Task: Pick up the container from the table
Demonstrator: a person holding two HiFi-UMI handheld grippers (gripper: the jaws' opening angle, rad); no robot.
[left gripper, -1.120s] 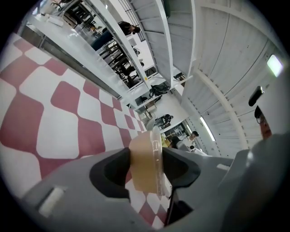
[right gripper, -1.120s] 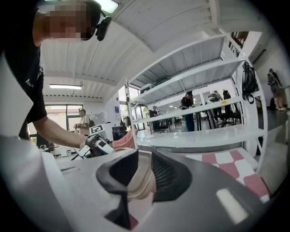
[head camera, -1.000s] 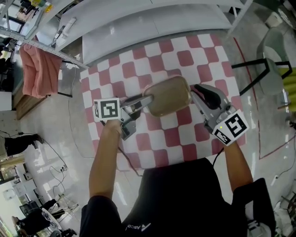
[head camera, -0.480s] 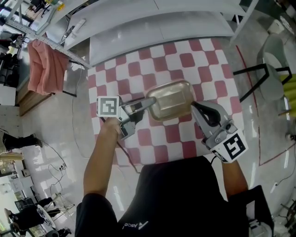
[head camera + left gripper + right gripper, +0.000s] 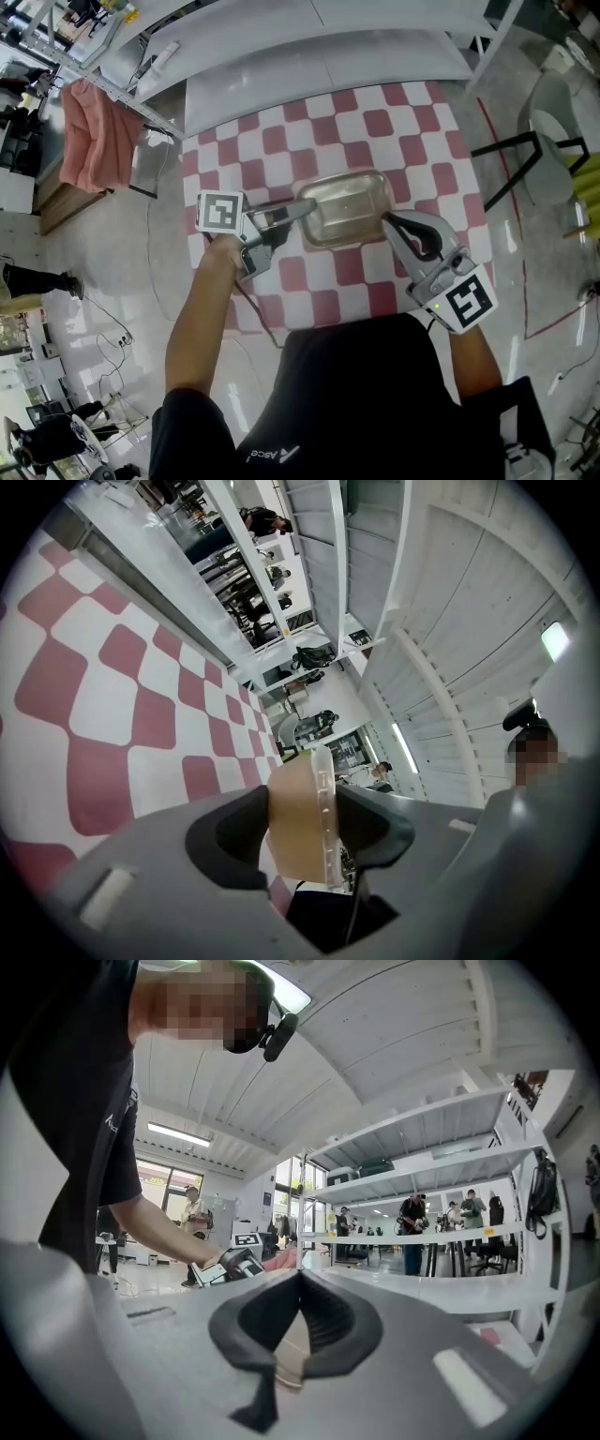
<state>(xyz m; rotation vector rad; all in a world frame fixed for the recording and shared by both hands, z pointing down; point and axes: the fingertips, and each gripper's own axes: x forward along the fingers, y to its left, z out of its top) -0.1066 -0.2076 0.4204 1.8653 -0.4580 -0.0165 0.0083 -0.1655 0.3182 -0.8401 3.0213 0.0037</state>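
The tan see-through plastic container (image 5: 349,206) is hanging between the two tongs, long side running L to R over the red-and-white checked table (image 5: 281,141). The left gripper (image 5: 302,212) is pinching its left end & the right gripper (image 5: 387,221) its right rim (both squeezing tight), so I think both hands should be going straight up together.

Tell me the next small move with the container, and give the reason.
Probably raise both grippers together, straight up and level. The left gripper is shut on the container at its left rim and the right gripper is shut on its right edge, so it is held at both ends over the checkered table. An uneven lift could tilt it or twist it loose.
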